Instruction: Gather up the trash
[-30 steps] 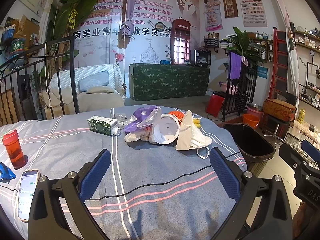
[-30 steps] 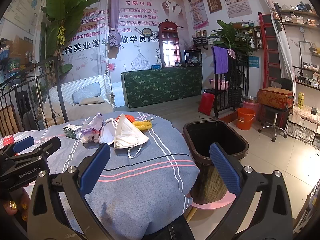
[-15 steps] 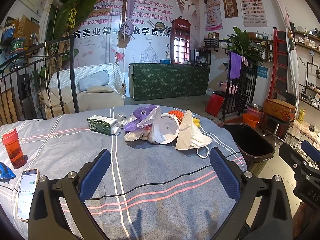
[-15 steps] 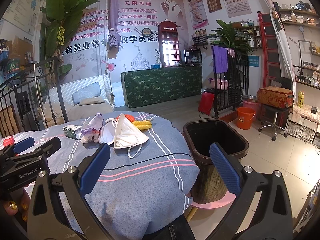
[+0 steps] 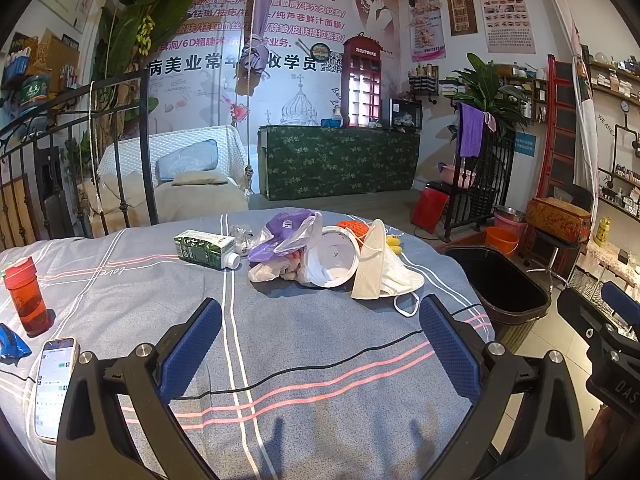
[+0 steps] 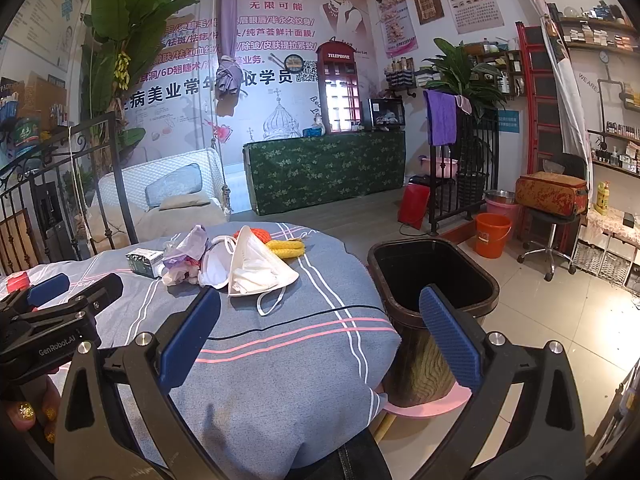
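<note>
A trash pile lies at the far side of the round table [image 5: 320, 360]: a green and white carton [image 5: 205, 249], a purple plastic bag [image 5: 280, 232], a white cup mask [image 5: 334, 258] and a folded white mask [image 5: 380, 268]. The pile also shows in the right wrist view, with the folded mask [image 6: 256, 266] nearest. A dark bin [image 5: 500, 284] stands on the floor right of the table; it also shows in the right wrist view [image 6: 432, 272]. My left gripper [image 5: 320, 344] is open and empty, short of the pile. My right gripper [image 6: 320, 336] is open and empty over the table's right edge.
A red bottle [image 5: 26, 298], a phone [image 5: 54, 388] and a blue wrapper [image 5: 10, 346] lie at the table's left. Yellow and orange knitted items [image 6: 286, 246] sit behind the masks. An orange bucket [image 6: 492, 234] and a stool [image 6: 548, 224] stand on the floor beyond the bin.
</note>
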